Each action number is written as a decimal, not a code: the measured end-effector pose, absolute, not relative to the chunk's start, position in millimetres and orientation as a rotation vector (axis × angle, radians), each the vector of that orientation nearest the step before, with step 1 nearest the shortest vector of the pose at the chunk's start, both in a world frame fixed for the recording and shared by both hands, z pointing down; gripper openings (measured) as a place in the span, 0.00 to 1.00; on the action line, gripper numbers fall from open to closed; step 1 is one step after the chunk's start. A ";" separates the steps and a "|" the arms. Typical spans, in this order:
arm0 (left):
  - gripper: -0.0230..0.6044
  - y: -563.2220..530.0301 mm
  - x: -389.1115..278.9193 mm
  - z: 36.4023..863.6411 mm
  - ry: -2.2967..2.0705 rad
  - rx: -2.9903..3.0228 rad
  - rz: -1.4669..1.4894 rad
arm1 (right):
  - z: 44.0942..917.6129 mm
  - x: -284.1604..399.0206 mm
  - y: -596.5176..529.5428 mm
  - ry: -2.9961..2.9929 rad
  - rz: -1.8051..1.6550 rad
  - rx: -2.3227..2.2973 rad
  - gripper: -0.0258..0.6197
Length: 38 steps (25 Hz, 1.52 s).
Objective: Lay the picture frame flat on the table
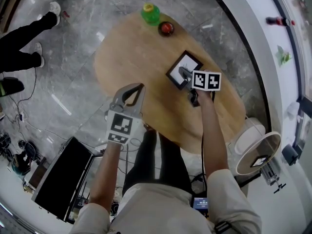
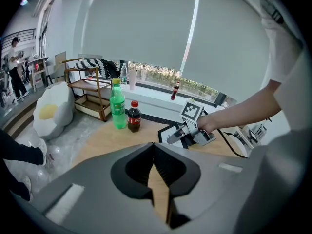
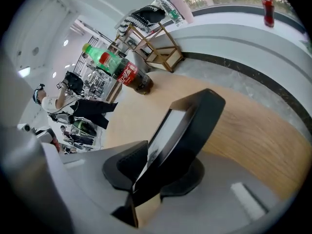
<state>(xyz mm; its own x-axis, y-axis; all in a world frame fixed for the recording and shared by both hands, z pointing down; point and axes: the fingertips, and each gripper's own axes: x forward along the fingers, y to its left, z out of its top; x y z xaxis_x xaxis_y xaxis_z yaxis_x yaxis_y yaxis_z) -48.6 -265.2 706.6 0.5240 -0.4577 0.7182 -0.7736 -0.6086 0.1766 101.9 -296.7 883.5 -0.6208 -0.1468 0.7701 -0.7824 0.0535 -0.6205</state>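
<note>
Right gripper view shows picture frame (image 3: 197,123) between jaws of the released right gripper (image 3: 157,172).

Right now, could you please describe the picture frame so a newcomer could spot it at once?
Start at the oval wooden table and look to its right side, away from the green bottle. The picture frame is the only square thing on it: black border, white picture, between the jaws of the right claw.
</note>
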 end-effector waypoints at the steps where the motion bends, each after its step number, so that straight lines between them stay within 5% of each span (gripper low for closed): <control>1: 0.05 -265.3 -48.3 706.5 -1.000 2.287 0.877 | 884.5 102.9 -296.8 -1.815 1.619 0.938 0.18; 7: 0.05 -263.2 -49.3 706.3 -0.990 2.287 0.896 | 887.1 107.5 -298.0 -1.788 1.665 0.984 0.19; 21: 0.05 -258.2 -48.4 698.5 -0.968 2.311 0.904 | 893.4 123.9 -282.1 -1.759 1.637 0.977 0.40; 38: 0.05 -245.7 -43.6 686.5 -0.956 2.328 0.893 | 893.3 154.8 -240.0 -1.679 1.691 1.049 0.42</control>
